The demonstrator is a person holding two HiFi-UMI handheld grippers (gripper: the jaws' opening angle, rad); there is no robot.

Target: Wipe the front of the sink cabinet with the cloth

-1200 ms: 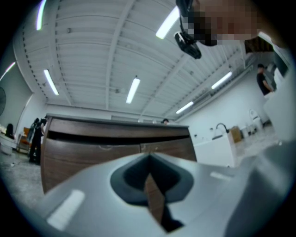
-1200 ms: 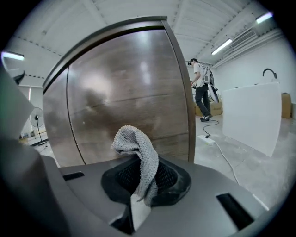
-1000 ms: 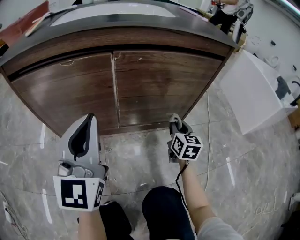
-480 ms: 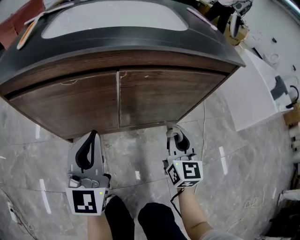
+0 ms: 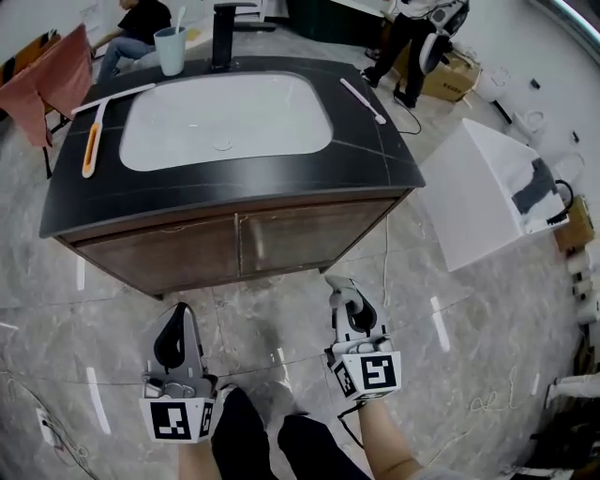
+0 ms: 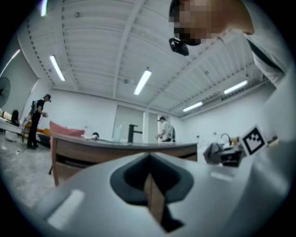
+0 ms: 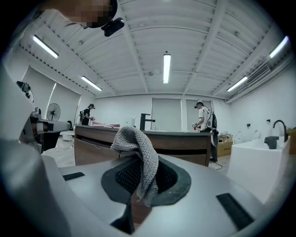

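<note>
Because the cloth is a loose grey knit, it should handle as light, soft and limp, likely to fold on itself and to drag on wood rather than slide. The sensible hold is therefore the one shown: the right gripper has its fingers pinching one gathered part, with a wad standing up past the tips and a tail drooping into the dark recess behind them. That free wad is what I would press to the panel. The left gripper carries nothing, its fingers pressed together with only a thin slit between. Both grippers hang over the grey marble floor, side by side. The right one is nearer the foot of the sink cabinet yet apart from it, so the cloth is not on the wood. Counted: two grippers, one cloth, and one cabinet with a left door and a right door, both looking stiff and smooth. Over them lies one dark bench with one white basin, a white stick and an orange stick at the left, and a pale stick at the right. At its far edge stand one black tap and one pale cup. Beyond are a seated person and a standing person.
</note>
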